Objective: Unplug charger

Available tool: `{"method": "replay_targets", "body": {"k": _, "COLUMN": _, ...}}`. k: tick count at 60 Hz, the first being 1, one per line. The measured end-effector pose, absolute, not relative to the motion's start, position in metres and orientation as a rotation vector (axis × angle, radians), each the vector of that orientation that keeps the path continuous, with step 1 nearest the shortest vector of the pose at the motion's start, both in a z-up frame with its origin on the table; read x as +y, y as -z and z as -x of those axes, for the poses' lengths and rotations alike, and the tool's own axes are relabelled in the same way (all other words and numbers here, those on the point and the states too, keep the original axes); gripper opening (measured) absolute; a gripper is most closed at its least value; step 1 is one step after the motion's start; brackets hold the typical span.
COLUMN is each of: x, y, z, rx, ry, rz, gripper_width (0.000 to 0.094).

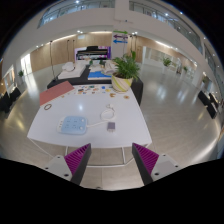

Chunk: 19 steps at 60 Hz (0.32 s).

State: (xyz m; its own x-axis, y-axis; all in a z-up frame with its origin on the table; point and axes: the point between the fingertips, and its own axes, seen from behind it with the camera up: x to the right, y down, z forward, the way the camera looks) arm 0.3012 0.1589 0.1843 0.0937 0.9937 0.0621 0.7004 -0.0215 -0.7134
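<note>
My gripper (112,160) is open, its two magenta pads spread wide with only bare floor between them. It hovers in front of the near edge of a white table (52,125). On the table lie a pale blue bundle (74,125), a small white round object (108,114) and a small dark object (111,126). I cannot make out a charger or its cable among these from here.
A potted green plant (125,72) stands at the table's far right. A red sheet (56,91) and blue items (98,76) lie further back. Beyond are more tables and a large open hall with shiny floor (175,110). Dark chairs (208,100) stand at the right.
</note>
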Motion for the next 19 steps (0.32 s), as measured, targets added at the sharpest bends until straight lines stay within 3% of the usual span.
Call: {"method": "replay_targets", "body": {"k": 19, "x": 0.142, "y": -0.189, "z": -0.352, "rx": -1.695, "ry": -0.661, "rz": 1.779, "gripper_width": 0.0852}}
